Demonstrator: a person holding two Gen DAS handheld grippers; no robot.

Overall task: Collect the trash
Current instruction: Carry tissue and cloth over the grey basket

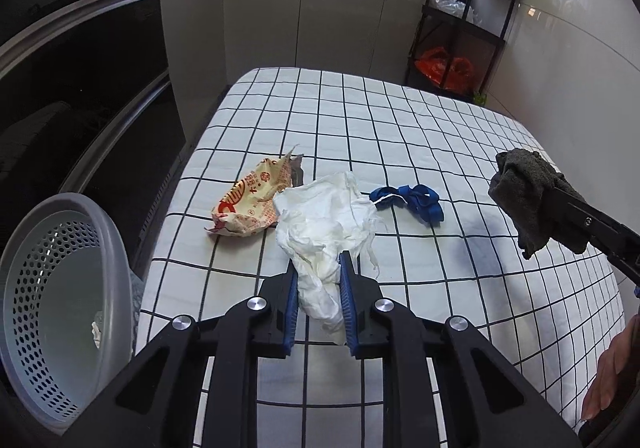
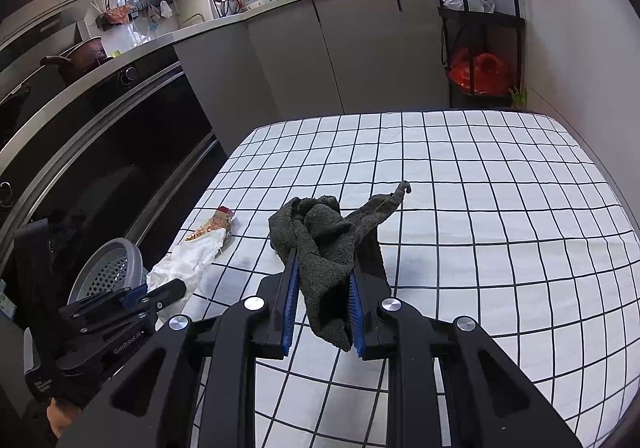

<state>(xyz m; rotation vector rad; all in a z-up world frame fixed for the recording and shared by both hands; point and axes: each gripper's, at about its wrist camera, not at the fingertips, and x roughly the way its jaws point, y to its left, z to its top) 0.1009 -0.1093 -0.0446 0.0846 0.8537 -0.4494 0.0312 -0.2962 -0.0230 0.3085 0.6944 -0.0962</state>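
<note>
My left gripper (image 1: 319, 268) is shut on a crumpled white tissue (image 1: 326, 224) over the checked tablecloth (image 1: 440, 152); the tissue also shows in the right wrist view (image 2: 188, 260). A red and cream food wrapper (image 1: 250, 202) lies just left of it, and a blue scrap (image 1: 416, 200) lies to its right. My right gripper (image 2: 325, 260) is shut on a dark grey rag (image 2: 332, 240) and holds it above the table; the rag shows at the right of the left wrist view (image 1: 528, 196). A grey perforated basket (image 1: 60, 300) sits off the table's left edge.
A dark oven front (image 1: 80, 96) and grey cabinets (image 1: 304, 12) stand behind and left of the table. A black shelf rack (image 1: 468, 20) with a red bag (image 1: 444, 68) stands at the far right corner beside a white wall.
</note>
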